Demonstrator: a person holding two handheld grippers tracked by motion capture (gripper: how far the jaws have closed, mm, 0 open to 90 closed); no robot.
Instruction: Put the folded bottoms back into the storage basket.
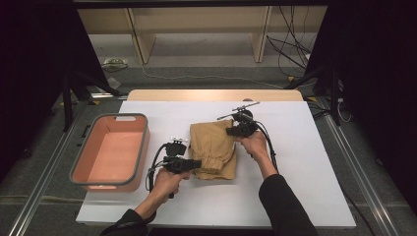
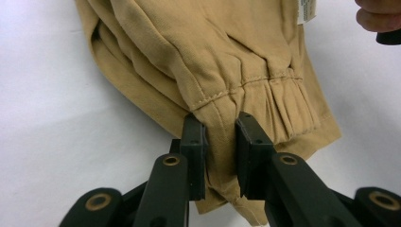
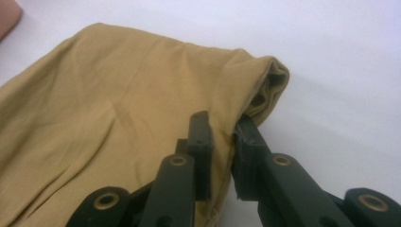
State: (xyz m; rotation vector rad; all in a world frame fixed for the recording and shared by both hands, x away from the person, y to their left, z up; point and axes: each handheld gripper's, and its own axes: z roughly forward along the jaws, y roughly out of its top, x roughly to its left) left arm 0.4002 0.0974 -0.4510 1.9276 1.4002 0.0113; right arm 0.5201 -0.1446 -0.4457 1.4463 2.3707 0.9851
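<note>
White tabletop (image 1: 305,162): both grippers, left gripper (image 1: 195,164) and right gripper (image 1: 231,131), clamp tan garment (image 1: 212,147) (folded).

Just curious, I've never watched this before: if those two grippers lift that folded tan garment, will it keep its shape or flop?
Probably flop: the tan garment is soft, creased cloth, so its middle would likely sag between the left gripper and right gripper. It looks light. Its layered folds may slip apart, since each gripper pinches just one edge.

The desk (image 1: 295,162) (white top) carries a folded tan garment (image 1: 212,147) at centre and a pink bin (image 1: 112,151) at left.
</note>
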